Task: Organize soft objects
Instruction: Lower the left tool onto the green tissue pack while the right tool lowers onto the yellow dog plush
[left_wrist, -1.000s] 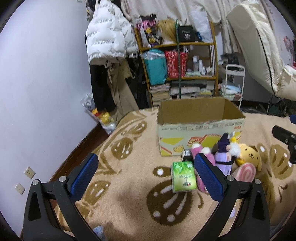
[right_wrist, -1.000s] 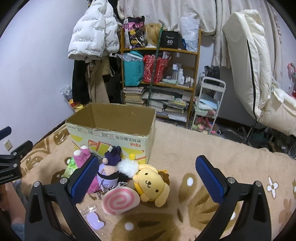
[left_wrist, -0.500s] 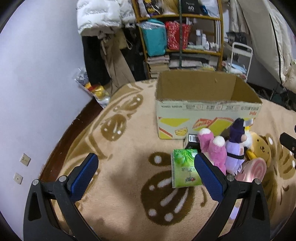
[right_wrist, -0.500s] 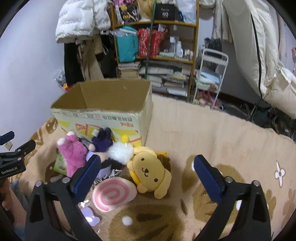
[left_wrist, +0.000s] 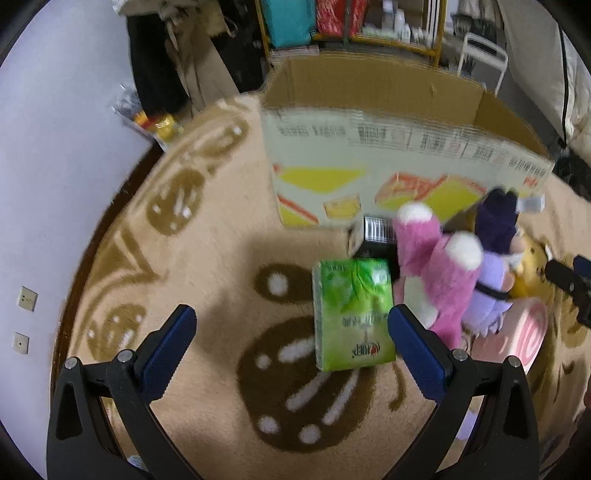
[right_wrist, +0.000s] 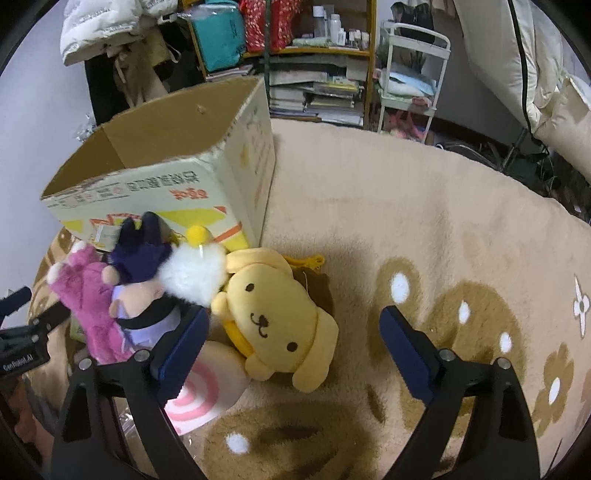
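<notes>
Soft toys: a cluster lies on the beige patterned blanket (right_wrist: 424, 229), just in front of the cardboard box (right_wrist: 177, 147).
Left gripper (left_wrist: 291, 343): jaws wide apart with nothing between the blue pads; it hangs over the blanket, tilted down, and its right pad (left_wrist: 417, 354) stands beside the green pack's right edge.
Green pack (left_wrist: 351, 314): a flat pack of tissues lying on the blanket, left of the pink toy, with its far end near a dark item bearing a barcode (left_wrist: 376, 236) at the box's foot.
Pink toy (left_wrist: 439, 273): fuzzy, with two white tips pointing toward the box; it leans against the purple one.
Purple toy (right_wrist: 144, 280): dark hat, lilac body with a black band, wedged between the pink toy and the white puff.
White puff (right_wrist: 194, 273): fluffy with a yellow bobble on top, touching the yellow dog's head.
Pink swirl cushion (right_wrist: 199, 391): round, white with pink spiral, partly under the dog and behind the right gripper's left pad.
Yellow dog (right_wrist: 277, 317): lies face up with a brown cap, between the right gripper's pads in that view, though neither pad presses on it.
Right gripper (right_wrist: 295, 343): jaws standing wide and just now narrowing a little, holding nothing.
Cardboard box: open at the top, its printed side facing the toys; no contents are visible inside.
</notes>
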